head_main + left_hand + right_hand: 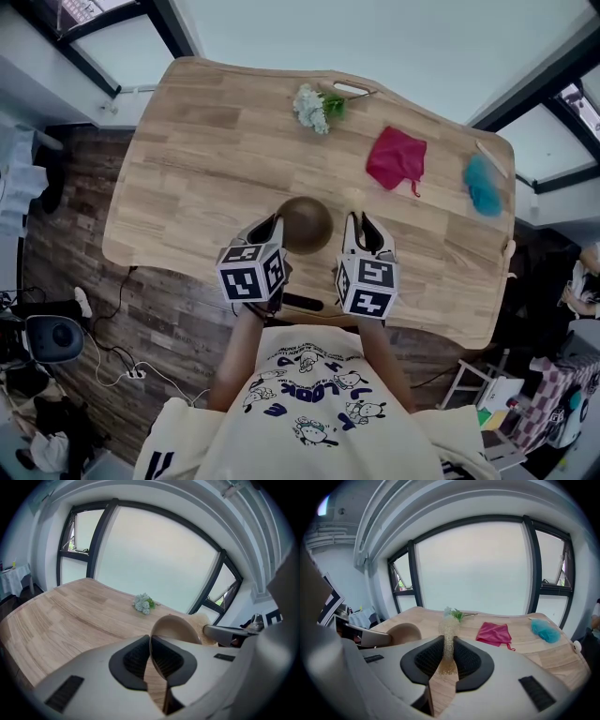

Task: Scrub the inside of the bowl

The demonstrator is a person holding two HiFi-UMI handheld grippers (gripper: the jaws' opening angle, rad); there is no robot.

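Note:
A brown bowl (306, 223) rests on the wooden table (206, 159) near its front edge. My left gripper (272, 225) is shut on the bowl's left rim; in the left gripper view the rim (174, 629) runs between the pads and the gripper (150, 643) pinches it. My right gripper (359, 221) stands just right of the bowl, shut on a beige fibrous scrubber (353, 197). In the right gripper view the scrubber (449, 632) sticks up out of the gripper (449, 648), with the bowl (401, 632) off to the left, apart from it.
At the table's far side lie a small bunch of white flowers (314, 107), a crumpled red cloth (396, 157) and a blue puff (483, 185). A dark flat object (302, 302) lies at the front edge between my grippers. The floor holds cables and gear on the left.

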